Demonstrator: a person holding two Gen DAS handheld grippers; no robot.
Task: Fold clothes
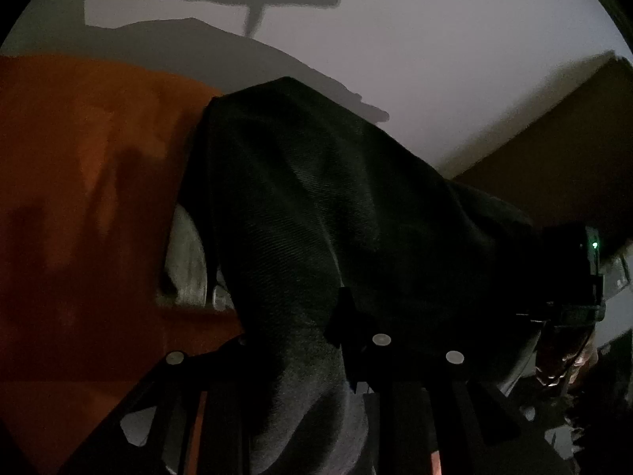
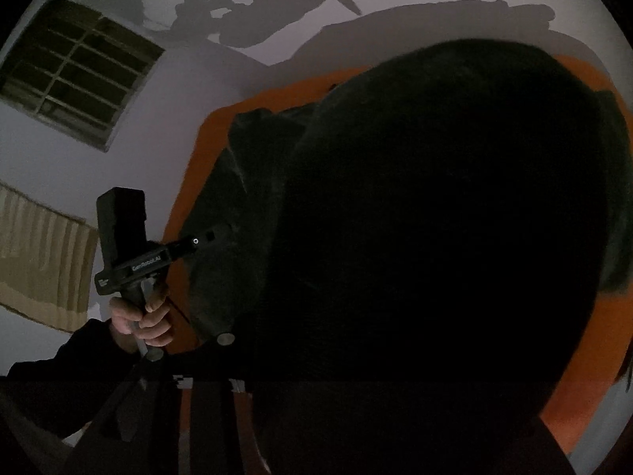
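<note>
The room is dim. In the left wrist view a dark garment of ribbed cloth hangs in a big fold straight in front of the camera, draped over the left gripper. The cloth runs down between the black fingers, so the jaws look clamped on the garment, though the folds hide the tips. Behind it lies an orange cloth, spread flat and filling the left side of the view. Beyond that stands a pale wall with soft shadows on it. At the right edge a second black device with a small green light shows, partly cut off.

In the right wrist view the same garment fills most of the picture, almost black, and covers the right gripper; only part of its frame shows at the bottom, so I cannot tell how its jaws stand. To the left, the person's left hand, in a dark sleeve, grips the handle of the other gripper, whose fingers reach into the edge of the garment. A barred window sits high on the wall, and a beige curtain hangs lower left
</note>
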